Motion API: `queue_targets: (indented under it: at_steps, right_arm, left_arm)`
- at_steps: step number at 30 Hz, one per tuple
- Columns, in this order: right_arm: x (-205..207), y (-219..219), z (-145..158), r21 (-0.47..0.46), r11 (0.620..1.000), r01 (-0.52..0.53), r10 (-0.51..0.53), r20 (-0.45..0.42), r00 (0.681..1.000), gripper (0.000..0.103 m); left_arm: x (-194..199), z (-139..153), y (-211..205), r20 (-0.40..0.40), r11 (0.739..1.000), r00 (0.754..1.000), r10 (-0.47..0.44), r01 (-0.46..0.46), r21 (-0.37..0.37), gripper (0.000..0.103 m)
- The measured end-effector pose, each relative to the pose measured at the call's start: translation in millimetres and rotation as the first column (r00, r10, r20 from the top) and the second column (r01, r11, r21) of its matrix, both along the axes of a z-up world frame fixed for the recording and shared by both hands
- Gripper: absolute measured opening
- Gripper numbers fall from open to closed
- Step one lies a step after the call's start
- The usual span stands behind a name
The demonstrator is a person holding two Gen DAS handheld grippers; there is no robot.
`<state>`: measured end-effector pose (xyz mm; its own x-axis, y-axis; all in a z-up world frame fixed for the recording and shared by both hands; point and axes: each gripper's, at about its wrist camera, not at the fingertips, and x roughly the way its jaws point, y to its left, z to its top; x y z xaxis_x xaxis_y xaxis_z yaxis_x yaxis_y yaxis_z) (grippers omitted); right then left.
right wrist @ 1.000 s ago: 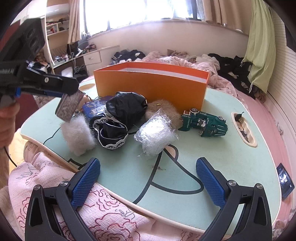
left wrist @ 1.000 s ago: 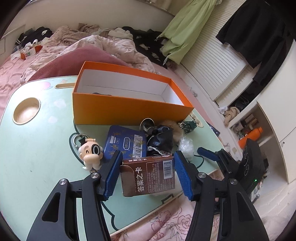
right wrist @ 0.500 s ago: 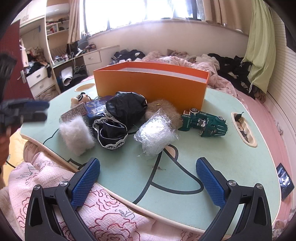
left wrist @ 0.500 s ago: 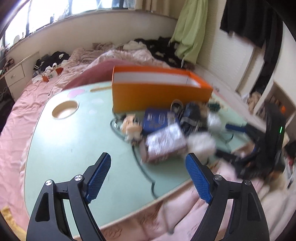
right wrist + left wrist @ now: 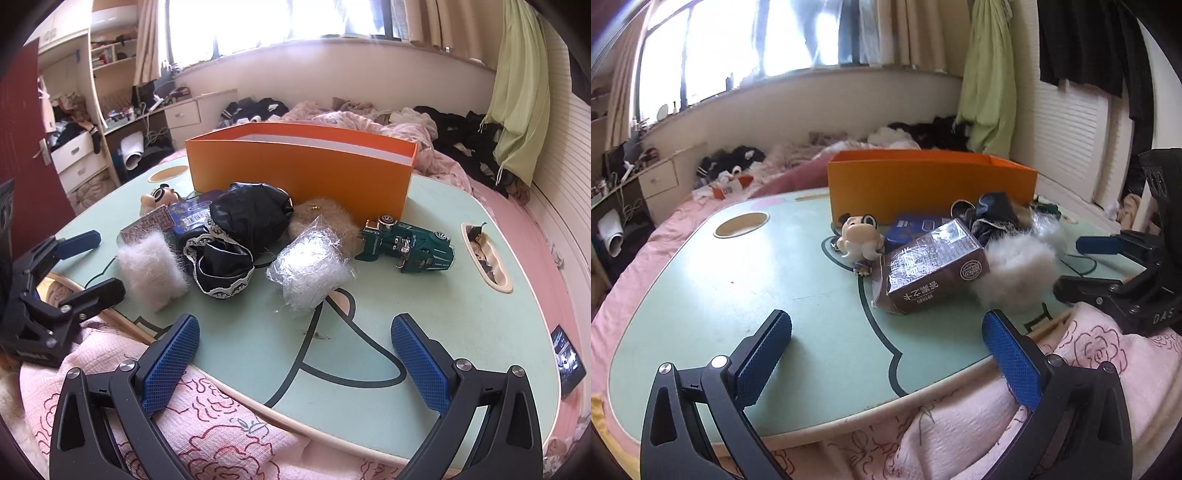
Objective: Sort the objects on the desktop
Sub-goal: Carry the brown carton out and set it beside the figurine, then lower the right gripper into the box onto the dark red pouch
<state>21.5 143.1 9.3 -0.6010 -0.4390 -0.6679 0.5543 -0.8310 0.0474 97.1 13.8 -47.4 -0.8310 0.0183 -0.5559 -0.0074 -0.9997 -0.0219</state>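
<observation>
The brown carton point(image 5: 931, 271) lies on its side on the pale green table point(image 5: 738, 295), its long axis running from seven o'clock to one o'clock in the left wrist view, gabled top toward seven. A white fluffy pouf point(image 5: 1015, 273) touches it at three o'clock; a cartoon figurine point(image 5: 858, 238) sits just beside it at eleven, with a blue tin point(image 5: 916, 227) behind. The orange box point(image 5: 931, 188) stands farther off at twelve. The left gripper point(image 5: 886, 345) hovers near the table's front edge, its jaws having just been opening, now spread wide with nothing between them. The right gripper point(image 5: 295, 349) also stands spread and empty, with a crinkled plastic bundle point(image 5: 310, 266) and a green toy car point(image 5: 408, 245) beyond it.
</observation>
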Motion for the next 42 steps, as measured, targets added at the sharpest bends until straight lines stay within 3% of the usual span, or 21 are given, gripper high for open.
queue_targets:
  at_steps: [5,7,11,14,16,19,23,28,32,34,35,36,37,40,42]
  right_arm:
    - [-10.6,0.7,5.6,0.000,1.000,-0.018,0.018,0.042,0.999,0.101]
    - [-15.9,1.8,22.5,-0.068,0.996,-0.052,0.056,0.050,0.997,0.097]
    - [-43.2,-12.5,84.0,-0.266,0.956,-0.125,0.156,0.097,0.983,0.096]
    - [-97.6,-45.8,104.9,-0.334,0.935,-0.122,0.223,0.283,0.933,0.083]
    - [-143.4,-77.1,96.4,-0.256,0.966,-0.048,0.156,0.421,0.894,0.073]
    - [-188.0,-108.0,67.3,-0.128,0.992,0.023,0.051,0.550,0.834,0.067]
    - [-215.7,-131.1,29.8,-0.025,0.998,0.065,-0.034,0.638,0.770,0.067]
    - [-225.4,-147.0,5.6,-0.071,0.996,0.048,0.021,0.742,0.670,0.069]
    - [-219.9,-163.2,9.4,0.000,1.000,-0.019,0.013,0.687,0.727,0.069]
    - [-219.3,-163.3,10.0,-0.021,1.000,-0.023,0.031,0.685,0.728,0.059]
    - [-220.9,-164.4,7.0,-0.021,0.999,-0.029,0.035,0.695,0.718,0.034]
    - [-221.4,-162.6,5.5,0.004,1.000,-0.017,0.010,0.678,0.735,0.016]
    - [-222.1,-160.9,3.5,0.021,1.000,-0.005,-0.010,0.667,0.745,0.008]
    - [-229.0,-154.9,0.8,0.001,1.000,0.003,-0.003,0.671,0.742,0.004]
    - [-232.3,-147.8,-1.4,-0.015,1.000,0.017,-0.002,0.698,0.716,0.006]
  left_arm:
    - [0.8,-18.7,-2.0,0.000,1.000,1.000,-0.006,0.006,0.005,0.103]
    - [3.8,-21.4,-3.3,-0.004,1.000,1.000,-0.006,0.006,0.004,0.103]
    - [3.7,-21.2,-4.6,-0.007,1.000,1.000,-0.006,0.006,0.003,0.103]
    - [3.3,-21.0,-4.6,-0.008,1.000,1.000,-0.006,0.006,0.003,0.103]
    - [6.4,-15.0,-3.5,-0.010,1.000,1.000,-0.006,0.006,0.003,0.103]
    - [9.4,-12.4,-4.6,-0.015,1.000,1.000,-0.009,0.009,0.003,0.103]
    - [12.5,-11.2,-5.6,-0.025,1.000,1.000,-0.013,0.014,0.005,0.103]
    - [12.8,-8.6,-6.9,-0.025,1.000,1.000,-0.013,0.014,0.005,0.103]
    - [11.6,-7.3,-6.9,-0.025,1.000,1.000,-0.013,0.013,0.005,0.103]
    - [11.4,-7.0,-7.0,-0.025,1.000,1.000,-0.013,0.014,0.005,0.103]
    - [11.4,-7.0,-7.1,-0.026,1.000,1.000,-0.013,0.013,0.004,0.103]
    - [10.8,-6.7,-8.2,-0.025,1.000,1.000,-0.013,0.013,0.005,0.103]
    - [2.9,-0.3,-10.6,-0.025,1.000,1.000,-0.014,0.014,0.005,0.103]
    - [-2.8,3.7,-10.9,-0.026,1.000,1.000,-0.016,0.016,0.005,0.103]
    - [-3.7,4.6,-11.4,-0.026,1.000,1.000,-0.016,0.016,0.005,0.103]
